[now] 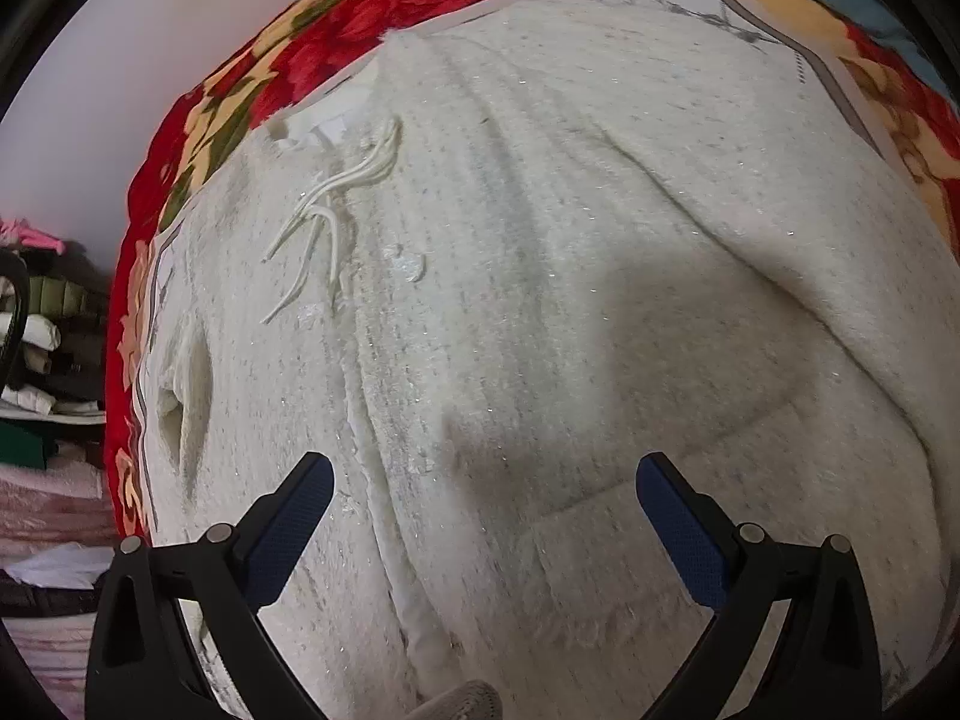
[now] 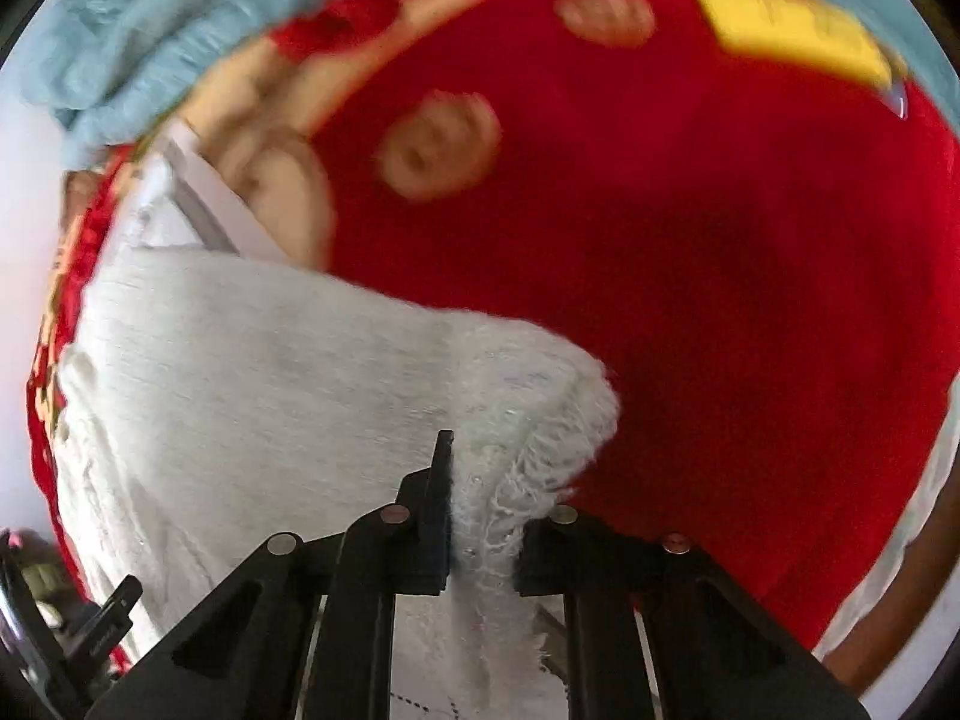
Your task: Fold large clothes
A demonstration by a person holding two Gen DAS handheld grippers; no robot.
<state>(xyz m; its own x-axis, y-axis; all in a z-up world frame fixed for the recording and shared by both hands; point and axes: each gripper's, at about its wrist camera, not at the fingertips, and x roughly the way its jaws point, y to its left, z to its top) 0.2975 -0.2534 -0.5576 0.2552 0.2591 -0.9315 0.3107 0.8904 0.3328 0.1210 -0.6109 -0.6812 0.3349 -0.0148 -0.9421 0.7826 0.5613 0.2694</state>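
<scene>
The white knitted garment (image 1: pixel 540 300) is lying spread over a red floral blanket (image 1: pixel 252 78) on a bed, filling nearly all of the left wrist view, and the left hand-held gripper (image 1: pixel 483 480) is hovering directly above its lower middle with its blue-padded fingers (image 1: pixel 294 522) standing wide apart, released and gripping nothing. A bunch of white cords (image 1: pixel 336 204) is lying on the garment toward the blanket's far left edge, well apart from that gripper, and a fold is running across the knit on the right. In the right wrist view, the right hand-held gripper (image 2: pixel 480 510) is clenching a frayed, fringed edge of the same white knitted garment (image 2: pixel 270 372), its jaws nearly closed with the bunched knit pinched between them; the cloth is trailing away to the left of the fingers. To the right of and beyond this gripper, the red blanket (image 2: pixel 690 240) is lying bare, giving open room, with a yellow object (image 2: pixel 792 30) near its far right corner and a pale blue cloth (image 2: pixel 150 18) bunched along its far left edge. Past the blanket's left edge in the left wrist view, stacked folded clothes (image 1: pixel 48 348) are sitting against a plain wall (image 1: pixel 120 60).
</scene>
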